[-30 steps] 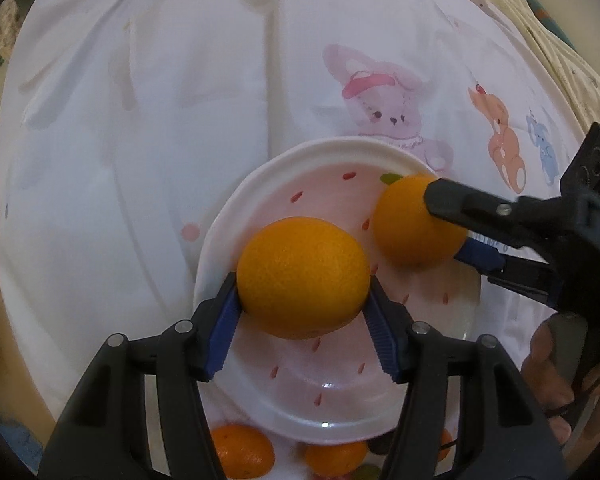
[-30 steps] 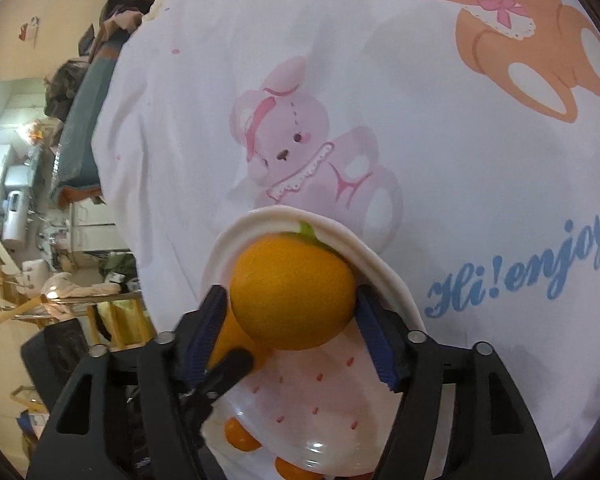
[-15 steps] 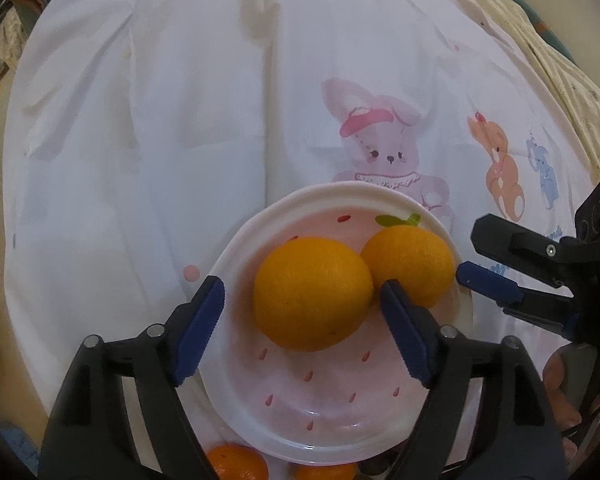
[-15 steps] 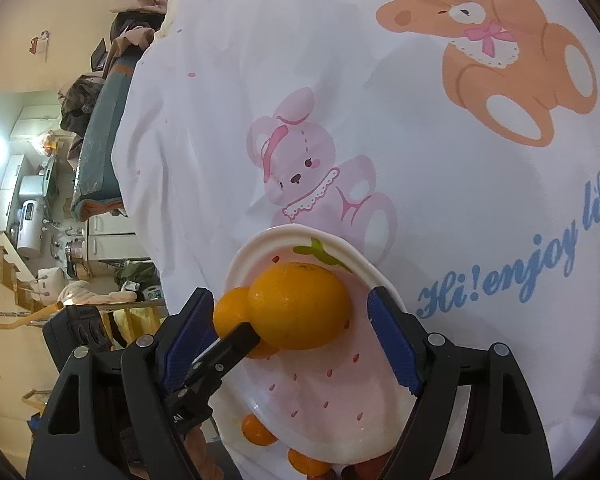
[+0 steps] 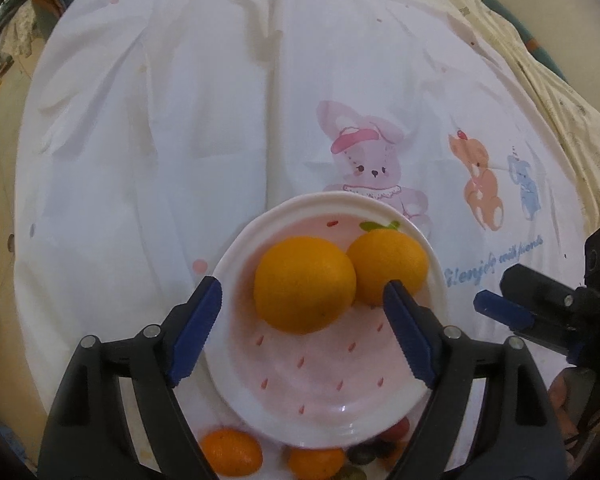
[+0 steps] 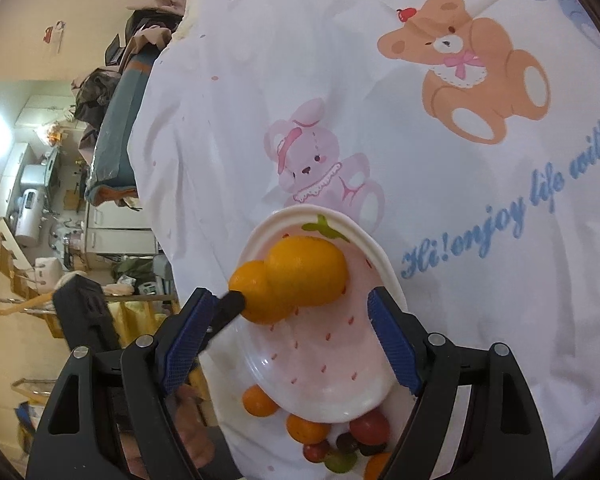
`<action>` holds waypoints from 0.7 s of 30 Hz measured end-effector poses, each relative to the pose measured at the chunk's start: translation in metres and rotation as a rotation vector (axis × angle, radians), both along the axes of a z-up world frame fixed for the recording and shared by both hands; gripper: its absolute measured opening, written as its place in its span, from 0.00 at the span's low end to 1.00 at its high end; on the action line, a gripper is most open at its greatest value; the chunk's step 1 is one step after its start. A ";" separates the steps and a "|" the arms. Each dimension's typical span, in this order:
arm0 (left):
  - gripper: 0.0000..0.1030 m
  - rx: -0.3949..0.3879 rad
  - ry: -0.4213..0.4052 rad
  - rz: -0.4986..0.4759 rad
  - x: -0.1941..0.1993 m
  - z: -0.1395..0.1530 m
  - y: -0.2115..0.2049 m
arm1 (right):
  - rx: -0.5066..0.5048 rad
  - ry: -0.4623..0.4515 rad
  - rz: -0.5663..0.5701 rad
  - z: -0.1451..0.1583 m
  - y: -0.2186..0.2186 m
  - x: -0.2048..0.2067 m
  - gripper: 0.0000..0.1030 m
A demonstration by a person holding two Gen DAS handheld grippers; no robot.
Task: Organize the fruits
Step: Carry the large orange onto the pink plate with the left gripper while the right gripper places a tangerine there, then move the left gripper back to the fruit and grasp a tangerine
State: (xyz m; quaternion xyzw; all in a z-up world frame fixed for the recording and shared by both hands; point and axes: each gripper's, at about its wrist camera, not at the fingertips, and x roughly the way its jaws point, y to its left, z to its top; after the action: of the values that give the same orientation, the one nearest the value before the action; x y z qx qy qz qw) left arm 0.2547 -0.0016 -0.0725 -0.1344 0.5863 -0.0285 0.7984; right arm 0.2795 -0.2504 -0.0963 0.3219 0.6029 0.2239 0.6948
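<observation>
A white strawberry-pattern plate lies on the printed cloth and holds two oranges side by side: a larger one and a smaller one. My left gripper is open and empty, its blue pads on either side of the plate, just behind the larger orange. My right gripper is open and empty above the same plate, with both oranges ahead of it. It also shows at the right edge of the left wrist view.
Small tangerines and other small fruits lie on the cloth at the plate's near edge. The white cloth with bunny and bear prints covers the table. Room clutter shows beyond the left edge.
Both grippers have let go of their oranges onto the plate, opened, and drawn back and up. The two oranges now rest touching each other.
</observation>
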 end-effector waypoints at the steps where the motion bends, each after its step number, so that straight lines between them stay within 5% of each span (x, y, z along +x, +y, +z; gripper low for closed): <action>1: 0.78 -0.001 -0.002 0.003 -0.004 0.002 0.001 | -0.009 -0.006 0.002 0.002 -0.002 -0.005 0.83; 12: 0.78 0.034 -0.093 0.061 -0.060 0.052 0.021 | -0.117 -0.113 0.009 0.031 -0.026 -0.064 0.84; 21: 0.78 0.057 -0.071 0.075 -0.104 0.055 0.036 | -0.151 -0.144 0.011 0.042 -0.038 -0.115 0.84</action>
State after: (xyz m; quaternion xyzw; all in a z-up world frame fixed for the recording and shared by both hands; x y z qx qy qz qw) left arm 0.1503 0.0340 -0.0171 -0.1323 0.5526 0.0131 0.8228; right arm 0.1641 -0.2885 -0.0543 0.2486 0.5682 0.2041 0.7574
